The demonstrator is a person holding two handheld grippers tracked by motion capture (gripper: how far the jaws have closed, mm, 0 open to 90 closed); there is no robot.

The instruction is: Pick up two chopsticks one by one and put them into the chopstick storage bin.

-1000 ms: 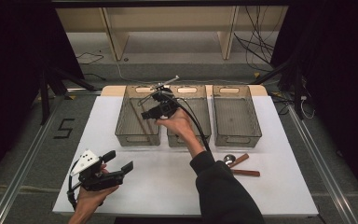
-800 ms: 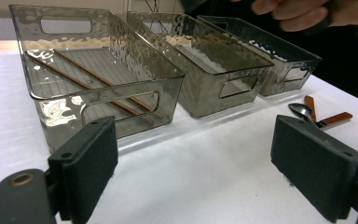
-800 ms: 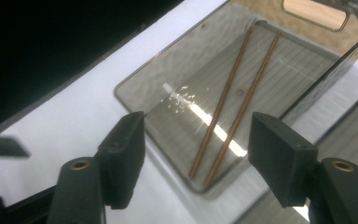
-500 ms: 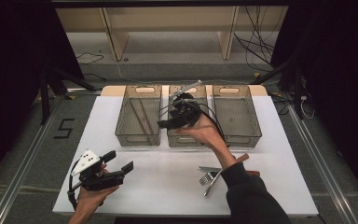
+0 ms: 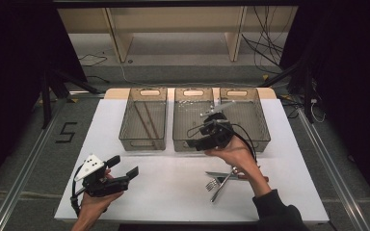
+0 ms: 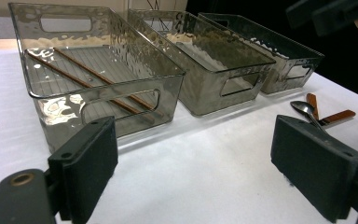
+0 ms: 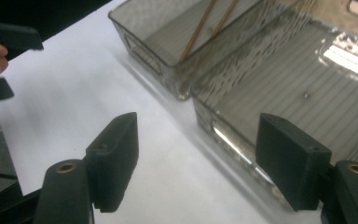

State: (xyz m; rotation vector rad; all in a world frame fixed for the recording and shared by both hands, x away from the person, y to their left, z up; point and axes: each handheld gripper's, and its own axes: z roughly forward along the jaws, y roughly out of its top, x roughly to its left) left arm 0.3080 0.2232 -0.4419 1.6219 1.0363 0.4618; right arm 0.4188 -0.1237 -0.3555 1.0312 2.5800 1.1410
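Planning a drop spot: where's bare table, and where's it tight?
Free: the white table between the left tongs and the cutlery pile, and its left strip beside the chopstick bin. Crowded: the three-bin row, and the right front under the right tongs.

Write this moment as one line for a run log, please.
right gripper: open, empty, at middle bin | left gripper: open, empty | chopsticks: left bin | fork, knife: on table
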